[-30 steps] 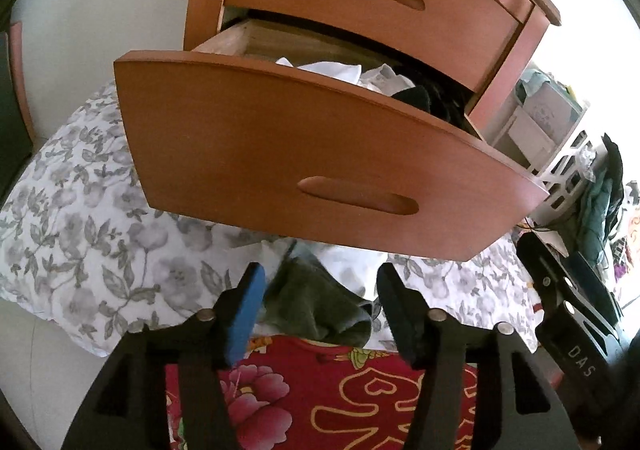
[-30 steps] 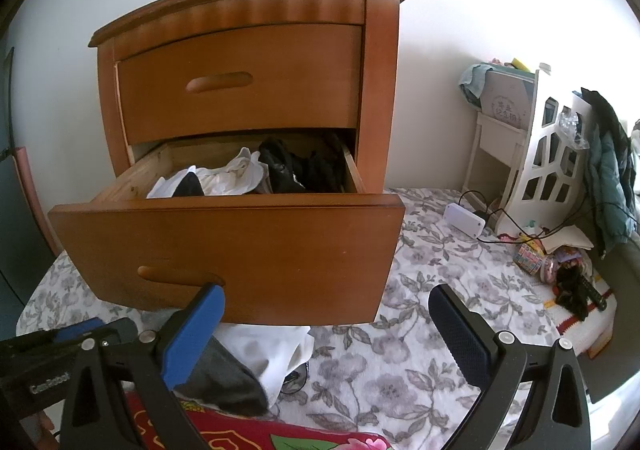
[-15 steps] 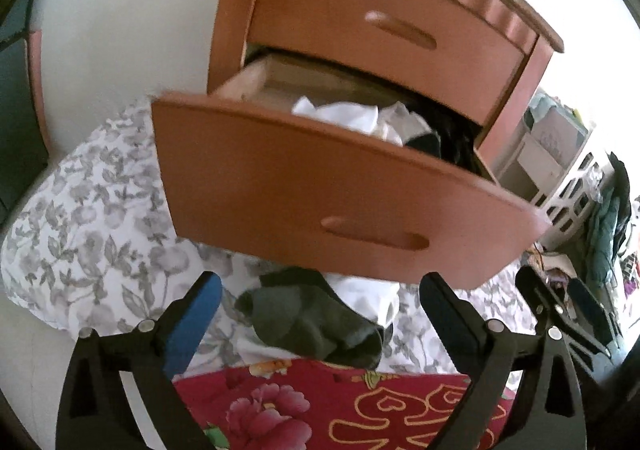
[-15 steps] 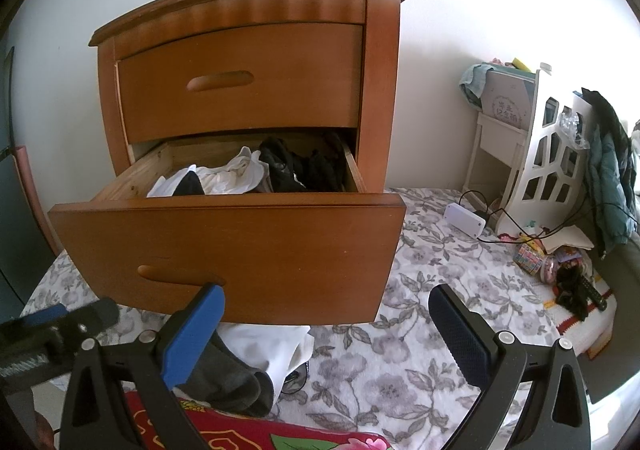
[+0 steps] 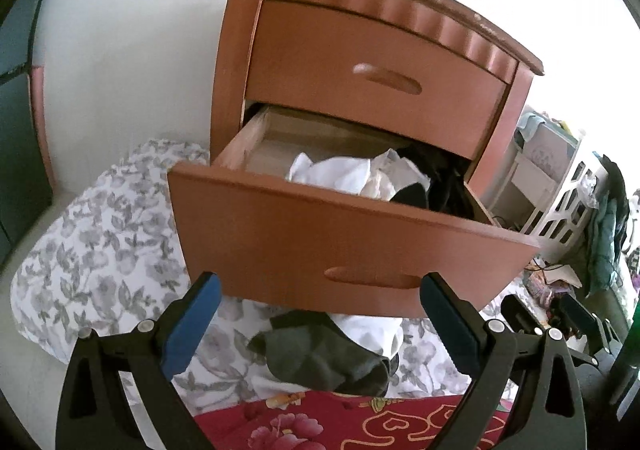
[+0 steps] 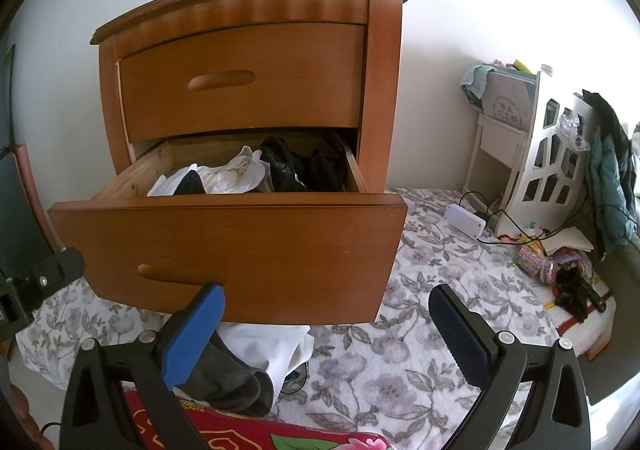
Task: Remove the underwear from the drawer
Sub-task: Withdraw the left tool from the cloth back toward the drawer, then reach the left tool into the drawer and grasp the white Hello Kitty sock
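A floral bedsheet covers the bed; a white rack, power strip and red blanket lie around.

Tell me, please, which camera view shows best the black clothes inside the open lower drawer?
The right wrist view. It looks into the open lower drawer from the front, so the black clothes show clearly beside the white clothes. In the left wrist view the black clothes sit mostly hidden behind the drawer front and the white pile.
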Available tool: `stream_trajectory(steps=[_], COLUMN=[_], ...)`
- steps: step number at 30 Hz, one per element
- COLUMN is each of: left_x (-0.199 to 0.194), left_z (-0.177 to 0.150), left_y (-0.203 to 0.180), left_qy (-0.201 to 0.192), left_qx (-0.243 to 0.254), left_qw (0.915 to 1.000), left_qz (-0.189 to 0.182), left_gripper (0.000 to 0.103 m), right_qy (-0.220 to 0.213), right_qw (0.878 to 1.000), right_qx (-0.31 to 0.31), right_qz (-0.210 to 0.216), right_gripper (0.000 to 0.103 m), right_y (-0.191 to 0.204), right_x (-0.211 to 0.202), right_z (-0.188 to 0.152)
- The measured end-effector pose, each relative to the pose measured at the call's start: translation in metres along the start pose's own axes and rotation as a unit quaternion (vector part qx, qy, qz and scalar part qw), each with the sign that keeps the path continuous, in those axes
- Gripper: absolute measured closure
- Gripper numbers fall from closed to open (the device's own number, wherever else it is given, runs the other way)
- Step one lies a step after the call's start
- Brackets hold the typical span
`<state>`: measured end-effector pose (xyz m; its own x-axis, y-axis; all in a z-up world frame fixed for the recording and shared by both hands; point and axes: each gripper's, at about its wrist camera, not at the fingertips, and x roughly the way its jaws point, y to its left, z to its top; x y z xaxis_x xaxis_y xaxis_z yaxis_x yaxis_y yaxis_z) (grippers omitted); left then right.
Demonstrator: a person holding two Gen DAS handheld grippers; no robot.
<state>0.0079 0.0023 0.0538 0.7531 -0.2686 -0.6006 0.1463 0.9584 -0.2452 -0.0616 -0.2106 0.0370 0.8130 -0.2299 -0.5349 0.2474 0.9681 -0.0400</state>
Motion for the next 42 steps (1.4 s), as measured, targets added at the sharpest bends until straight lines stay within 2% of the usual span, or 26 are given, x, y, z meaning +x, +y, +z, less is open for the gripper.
stream_trajectory(steps=[7,11,17,23,29,35,42], left_x=[-0.009,-0.006,-0.001,0.013,0.047,0.082,0.127], left_z=[0.019,0.030,0.054,0.086,0.124,0.142,0.139], left_y=[0.005,0.015,0.016,0.004,-0.007,-0.010,-0.013], left_qy=[-0.021,-0.015,-0.004,0.027,0.091,0.138,0.208], left_qx=[0.009,-0.005,0.006,0.031,0.036,0.041,0.027], left_qw=[0.9986,0.9986,0.9996,0.9991,0.9949,0.9895,0.9775], left_qz=[0.047,0.050,0.027,-0.005,-0.023,0.009,0.020], left_gripper=[0.003,0.004,0.004,0.004,0.004,0.004,0.004], right_qy=[0.000,0.000,0.000,0.002,0.004,0.010,0.023], right_qw=[1.000,1.000,1.000,1.000,1.000,1.000,1.000], right_qx=[-0.004,-0.005,-0.004,-0.003,-0.003,-0.003,-0.002], right_qz=[0.002,0.001,0.003,0.004,0.006,0.010,0.016], right_gripper=[0.000,0.000,0.000,0.000,0.000,0.000,0.000], right_y=[0.000,0.000,0.000,-0.001,-0.001,0.000,-0.001], right_x=[0.000,0.000,0.000,0.000,0.000,0.003,0.008], right_z=[0.000,0.000,0.000,0.000,0.000,0.000,0.000])
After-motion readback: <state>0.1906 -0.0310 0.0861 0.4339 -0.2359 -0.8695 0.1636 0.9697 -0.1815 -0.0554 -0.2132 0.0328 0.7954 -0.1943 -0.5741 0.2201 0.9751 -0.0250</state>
